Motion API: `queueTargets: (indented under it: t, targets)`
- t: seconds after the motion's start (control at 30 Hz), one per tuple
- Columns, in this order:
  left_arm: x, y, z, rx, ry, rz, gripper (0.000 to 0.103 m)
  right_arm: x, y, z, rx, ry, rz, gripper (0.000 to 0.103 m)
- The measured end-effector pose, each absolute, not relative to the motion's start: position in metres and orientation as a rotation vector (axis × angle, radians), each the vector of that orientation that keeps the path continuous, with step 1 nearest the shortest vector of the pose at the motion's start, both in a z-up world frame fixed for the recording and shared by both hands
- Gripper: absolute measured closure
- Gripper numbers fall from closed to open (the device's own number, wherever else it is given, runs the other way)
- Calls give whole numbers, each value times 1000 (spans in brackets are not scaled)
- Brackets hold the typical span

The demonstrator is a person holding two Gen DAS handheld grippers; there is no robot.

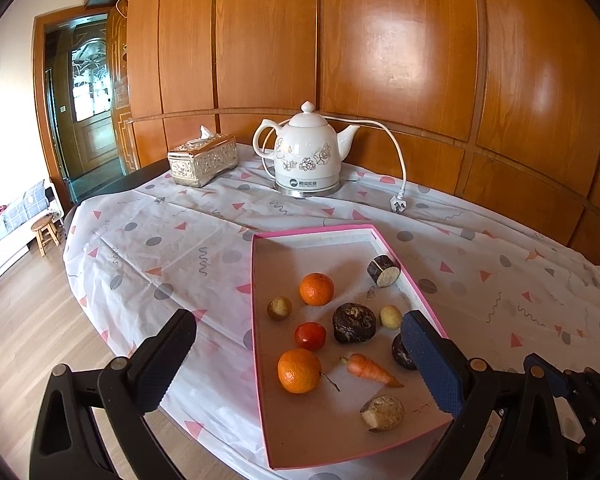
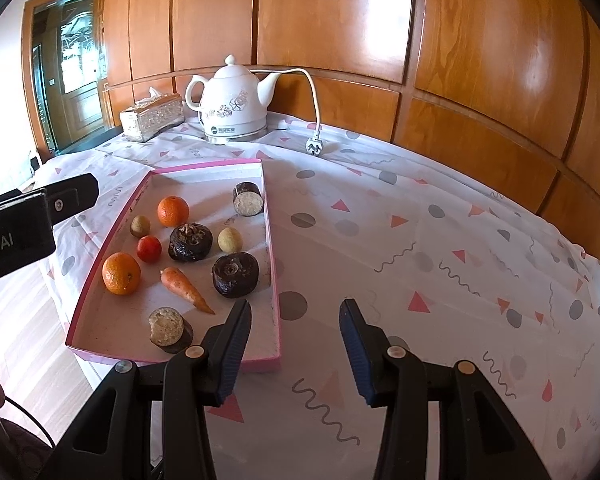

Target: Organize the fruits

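Hovering over the near edge of the table (image 2: 420, 240), both grippers hang with jaws spread and nothing between them. Left gripper (image 1: 300, 364) straddles the near left side of the pink-rimmed tray (image 1: 256, 320), its ribbed blue pad over the tray's right wall; right gripper (image 2: 296, 348) sits just past the tray's near right corner, above bare cloth.

Plenty of open room on the right half of the table: thin, creased white cloth with pink triangles and grey dots, clear out to the wood-panelled wall. Far edge is busier: glossy white floral kettle (image 2: 232, 100), its cord and plug (image 2: 314, 146) trailing right, and an embossed silvery tissue box (image 2: 152, 118) at the far left corner.

Inside the shallow cardboard tray, everything lies loose and apart: two dimpled oranges (image 2: 121, 273), one near the left wall, one further back; a smooth red tomato (image 2: 149, 249) between them; a tapered carrot (image 2: 184, 288) in the middle; two dark, knobbly round lumps (image 2: 235, 274); two small pale balls (image 2: 230, 239); two dark-skinned cut stubs with pale faces (image 2: 249, 199), one at the far right wall, one near the front edge.
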State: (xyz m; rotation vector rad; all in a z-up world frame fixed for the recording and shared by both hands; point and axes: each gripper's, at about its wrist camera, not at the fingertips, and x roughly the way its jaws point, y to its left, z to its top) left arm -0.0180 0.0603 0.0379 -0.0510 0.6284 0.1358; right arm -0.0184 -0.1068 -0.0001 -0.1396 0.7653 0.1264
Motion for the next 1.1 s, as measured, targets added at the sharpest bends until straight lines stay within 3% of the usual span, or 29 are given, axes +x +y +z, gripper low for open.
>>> queueTargets:
  t: [1.1]
  targets:
    - [-17,56,39,-59,635,114,0,-17,-106,0,-141,761,130,56]
